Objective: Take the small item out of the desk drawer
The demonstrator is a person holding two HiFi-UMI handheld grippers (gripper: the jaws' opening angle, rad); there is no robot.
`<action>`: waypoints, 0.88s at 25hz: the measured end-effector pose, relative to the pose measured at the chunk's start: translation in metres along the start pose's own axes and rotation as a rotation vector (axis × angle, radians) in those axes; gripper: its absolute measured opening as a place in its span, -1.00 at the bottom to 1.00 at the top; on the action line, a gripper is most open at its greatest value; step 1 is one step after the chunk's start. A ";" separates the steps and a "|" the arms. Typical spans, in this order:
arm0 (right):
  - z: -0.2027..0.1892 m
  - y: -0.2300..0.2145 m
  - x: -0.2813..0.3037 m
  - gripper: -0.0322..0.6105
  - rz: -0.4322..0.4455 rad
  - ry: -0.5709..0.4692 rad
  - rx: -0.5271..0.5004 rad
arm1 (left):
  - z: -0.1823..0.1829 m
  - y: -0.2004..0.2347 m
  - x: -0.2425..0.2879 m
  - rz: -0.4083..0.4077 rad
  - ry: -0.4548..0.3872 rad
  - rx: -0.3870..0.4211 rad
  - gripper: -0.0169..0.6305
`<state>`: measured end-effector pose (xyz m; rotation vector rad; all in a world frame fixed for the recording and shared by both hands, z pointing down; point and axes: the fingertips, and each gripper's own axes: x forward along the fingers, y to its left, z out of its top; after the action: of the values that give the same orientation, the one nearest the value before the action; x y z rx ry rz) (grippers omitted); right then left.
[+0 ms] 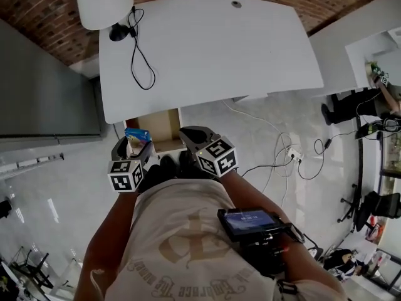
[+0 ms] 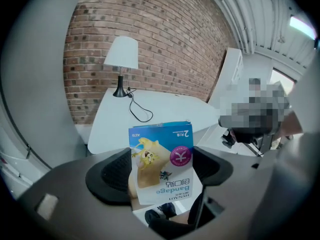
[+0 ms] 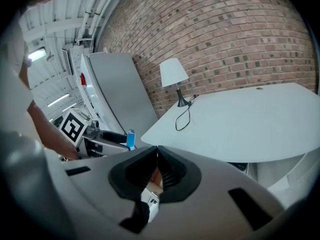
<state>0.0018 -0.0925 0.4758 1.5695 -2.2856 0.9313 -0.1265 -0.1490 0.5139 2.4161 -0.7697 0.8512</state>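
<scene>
The red-brown brick wall fills the background, and in front of you the broad white desk spreads out. To your left stands a tall flat grey cabinet. Below the desk's near edge a light wooden drawer stands pulled open. At the far left corner of the desk you've got a table lamp with a white shade and a black base, and its thin black cable loops across the top.

Now to your hands. Your right tool is pressed together with nothing between its jaws, and it hangs just to the right of the drawer. Your left tool is pinching a small blue-and-white cardboard bandage box. The box stands up from the jaws with its print upside down, lifted at the drawer's left front.
</scene>
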 end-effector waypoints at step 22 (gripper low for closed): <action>0.043 0.055 -0.053 -0.88 0.002 -0.136 -0.099 | 0.039 -0.012 -0.091 -0.028 -0.212 0.024 0.23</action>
<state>-0.0188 -0.0649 0.3949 1.6344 -2.3846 0.7204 -0.1619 -0.1315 0.4225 2.5600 -0.8049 0.6033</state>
